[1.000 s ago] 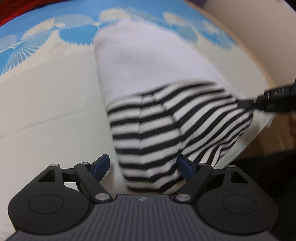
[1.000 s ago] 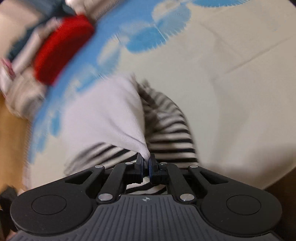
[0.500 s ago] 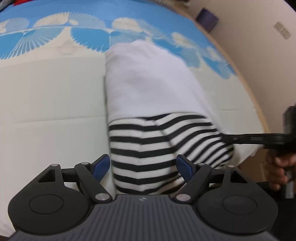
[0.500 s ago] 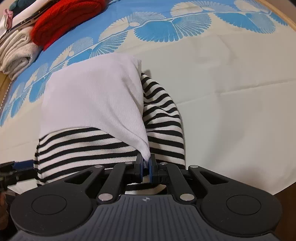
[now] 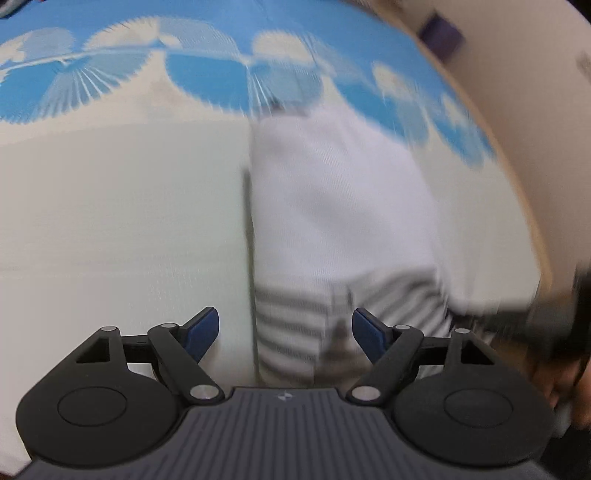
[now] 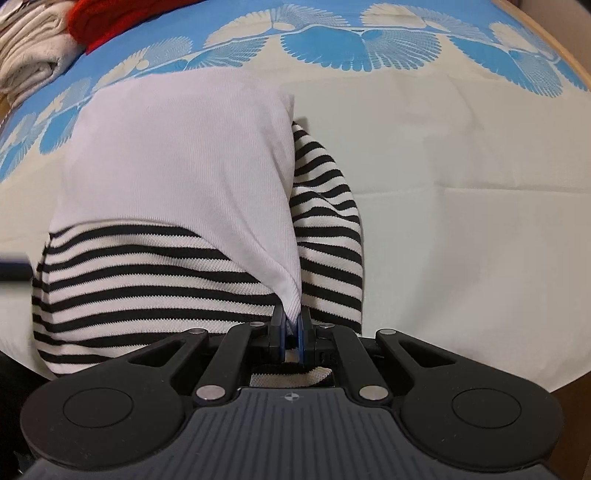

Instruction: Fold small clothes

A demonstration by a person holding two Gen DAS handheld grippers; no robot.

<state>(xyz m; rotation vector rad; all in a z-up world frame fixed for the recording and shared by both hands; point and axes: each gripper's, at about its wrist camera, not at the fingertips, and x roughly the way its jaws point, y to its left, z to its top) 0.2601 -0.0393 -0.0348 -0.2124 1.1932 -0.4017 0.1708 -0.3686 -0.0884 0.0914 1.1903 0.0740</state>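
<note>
A small garment (image 6: 184, 177), white on top with black-and-white striped parts, lies folded on the cream cloth. In the right wrist view my right gripper (image 6: 291, 334) is shut on a pinched corner of its white fabric at the near edge. A striped sleeve (image 6: 325, 214) shows to the right of the white panel. In the blurred left wrist view the garment (image 5: 332, 206) lies ahead, its striped hem (image 5: 291, 325) between the jaws of my left gripper (image 5: 284, 330), which stands open without touching it. The right gripper's dark shape (image 5: 554, 317) is at the right edge.
The table cloth (image 6: 461, 184) is cream with a blue fan-patterned border at the far side. A stack of folded clothes, cream (image 6: 33, 70) with a red one (image 6: 107, 18) beside it, sits at the far left. The table's near edge runs just under the garment.
The left gripper has drawn back and up from the garment, so less of the striped hem shows and the view is blurred. The right gripper kept its grip and rolled, bringing the garment square to it.
</note>
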